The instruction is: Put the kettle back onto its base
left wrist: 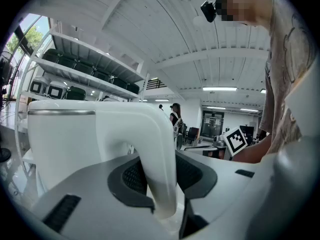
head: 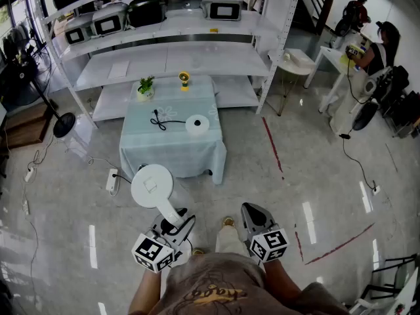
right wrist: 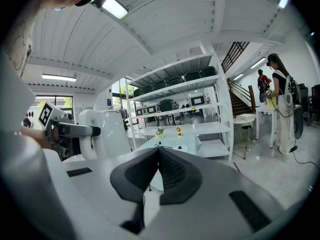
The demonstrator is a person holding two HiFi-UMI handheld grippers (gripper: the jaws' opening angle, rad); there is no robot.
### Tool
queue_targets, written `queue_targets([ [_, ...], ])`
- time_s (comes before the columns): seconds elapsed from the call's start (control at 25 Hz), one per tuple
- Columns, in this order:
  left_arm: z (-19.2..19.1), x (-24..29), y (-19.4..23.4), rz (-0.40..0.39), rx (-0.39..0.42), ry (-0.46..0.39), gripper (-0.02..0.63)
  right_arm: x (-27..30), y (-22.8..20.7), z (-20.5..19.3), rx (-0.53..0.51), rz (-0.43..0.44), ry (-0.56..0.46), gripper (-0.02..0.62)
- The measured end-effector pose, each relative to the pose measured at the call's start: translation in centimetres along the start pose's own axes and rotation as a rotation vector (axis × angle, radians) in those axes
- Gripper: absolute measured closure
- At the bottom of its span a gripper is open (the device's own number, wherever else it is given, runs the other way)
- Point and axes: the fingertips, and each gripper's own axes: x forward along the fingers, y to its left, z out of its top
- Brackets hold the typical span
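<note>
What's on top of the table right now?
The round base, bare, a black cord, a plant and a small yellow item. The kettle is in the left claw. The cloth hides anything underneath.
</note>
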Motion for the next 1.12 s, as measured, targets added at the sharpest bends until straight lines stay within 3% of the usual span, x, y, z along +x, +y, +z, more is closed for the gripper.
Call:
queue_targets([
  [0.32,0.2,-1.0,0.8,-0.02,0.031,0.005,0.471,0.8,1.3,-0.9,0.026,-0.001,0.004,0.597],
  [0.6,0.3,-0.6,2.2,-0.02,0.012,-0.001,0.47,2.5,1.2,-0.6,0.031,-0.002,0.019,0.597],
  [1.12,1.9,4.5,10.3,0.019,-0.001,-0.009,0.47,12.6,-1.3,2.3,0.009,0.042,0.011,0.595],
])
